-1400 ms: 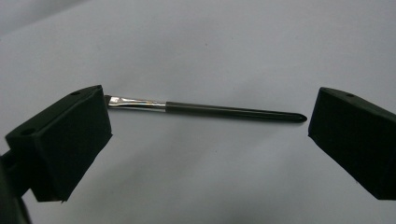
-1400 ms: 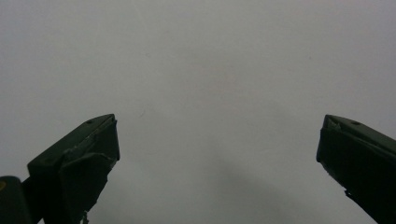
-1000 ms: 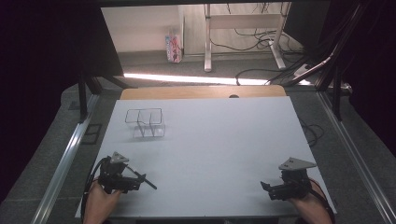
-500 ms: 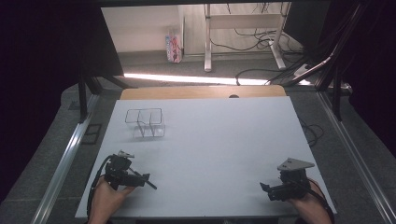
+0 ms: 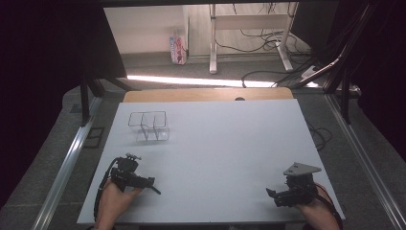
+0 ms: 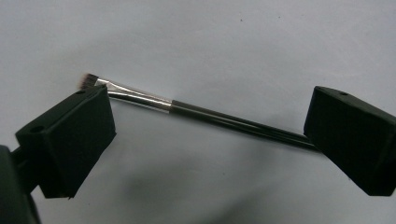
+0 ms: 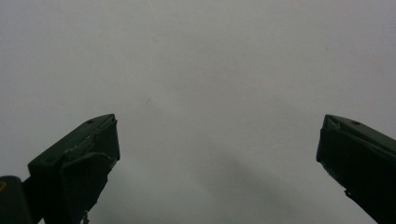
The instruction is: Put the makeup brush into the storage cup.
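1. Brush (image 6: 205, 116) lay flat on the white worktop (image 5: 225, 143), near-left, w/ bristle end at one finger & handle tip at the other.
2. Left gripper (image 6: 208, 135) hung over it, fingers (image 6: 70, 135) spread wide, nothing gripped.
3. Right gripper (image 7: 217, 158) sat near-right, fingers apart too, idle over bare worktop.
4. Best move, I'd judge: turn approx. a quarter so the fingers cross the handle mid-length, drop low, close gently — thin stick could roll.
5. Clear organiser (image 5: 149, 127) stood far-left, prob. the brush's destination.
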Action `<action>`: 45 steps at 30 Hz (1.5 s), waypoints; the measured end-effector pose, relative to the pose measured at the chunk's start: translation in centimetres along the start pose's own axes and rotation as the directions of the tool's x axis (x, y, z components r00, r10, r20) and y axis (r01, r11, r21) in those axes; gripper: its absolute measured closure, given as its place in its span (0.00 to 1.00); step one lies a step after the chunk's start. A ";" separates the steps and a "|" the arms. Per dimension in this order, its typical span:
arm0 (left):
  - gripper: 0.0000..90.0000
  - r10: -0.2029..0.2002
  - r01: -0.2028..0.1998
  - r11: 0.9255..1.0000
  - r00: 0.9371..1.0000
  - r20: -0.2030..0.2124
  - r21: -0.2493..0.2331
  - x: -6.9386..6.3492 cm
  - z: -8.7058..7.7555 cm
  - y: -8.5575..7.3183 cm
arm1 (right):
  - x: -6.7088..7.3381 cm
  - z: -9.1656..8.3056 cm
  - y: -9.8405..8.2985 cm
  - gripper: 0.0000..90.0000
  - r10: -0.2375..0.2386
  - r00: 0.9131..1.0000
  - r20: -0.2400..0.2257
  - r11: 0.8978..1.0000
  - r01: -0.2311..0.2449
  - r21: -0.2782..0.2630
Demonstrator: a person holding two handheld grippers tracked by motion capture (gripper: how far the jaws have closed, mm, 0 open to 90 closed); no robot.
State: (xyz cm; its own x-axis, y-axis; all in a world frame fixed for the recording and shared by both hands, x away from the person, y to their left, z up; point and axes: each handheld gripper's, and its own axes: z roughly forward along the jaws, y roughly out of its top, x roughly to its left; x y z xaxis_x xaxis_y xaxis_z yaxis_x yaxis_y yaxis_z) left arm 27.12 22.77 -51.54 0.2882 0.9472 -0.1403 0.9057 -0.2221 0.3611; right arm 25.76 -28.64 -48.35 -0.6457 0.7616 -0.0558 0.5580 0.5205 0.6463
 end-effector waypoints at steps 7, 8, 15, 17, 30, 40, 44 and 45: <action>0.03 -0.016 0.016 0.999 1.000 -0.007 0.029 0.2 0.6 0.2 | 0.0 0.0 0.0 0.00 -0.002 1.000 -0.002 1.000 0.002 0.002; 0.04 -0.014 0.014 0.999 1.000 -0.007 0.037 0.2 0.6 0.2 | 0.0 0.0 0.0 0.00 -0.002 1.000 -0.001 1.000 0.002 0.003; 0.04 -0.022 0.022 0.998 1.000 -0.014 0.057 0.2 1.0 0.2 | 0.1 0.1 0.0 0.00 -0.004 1.000 -0.001 1.000 0.004 0.006; 0.04 -0.022 0.023 0.998 1.000 -0.020 0.062 0.2 1.1 0.3 | 0.0 0.1 0.0 0.00 -0.005 1.000 0.000 1.000 0.005 0.009; 0.63 0.018 -0.007 0.993 0.996 -0.089 0.118 -0.4 0.1 0.7 | 0.1 0.0 0.0 0.00 -0.002 1.000 -0.001 1.000 0.002 0.008; 0.94 0.066 -0.051 0.989 0.993 -0.102 0.141 0.9 -0.4 0.4 | 0.1 0.0 0.0 0.00 -0.008 1.000 -0.001 1.000 0.008 0.010; 0.94 0.083 -0.070 0.990 0.991 -0.103 0.124 1.0 -0.4 0.4 | 0.1 0.0 0.0 0.00 -0.011 1.000 -0.001 1.000 0.011 0.009; 0.94 0.084 -0.071 0.990 0.990 -0.109 0.121 1.0 -0.5 0.4 | 0.1 0.0 0.0 0.00 -0.011 1.000 -0.001 1.000 0.011 0.009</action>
State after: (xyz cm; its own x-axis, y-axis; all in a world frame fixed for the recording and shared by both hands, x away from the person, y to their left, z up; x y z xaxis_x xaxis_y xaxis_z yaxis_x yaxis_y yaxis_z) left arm 27.61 23.76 -51.08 0.3280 0.9446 -0.0078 0.9140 -0.3152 0.2555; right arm 25.67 -28.56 -48.38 -0.6520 0.7556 -0.0620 0.5560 0.5322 0.6384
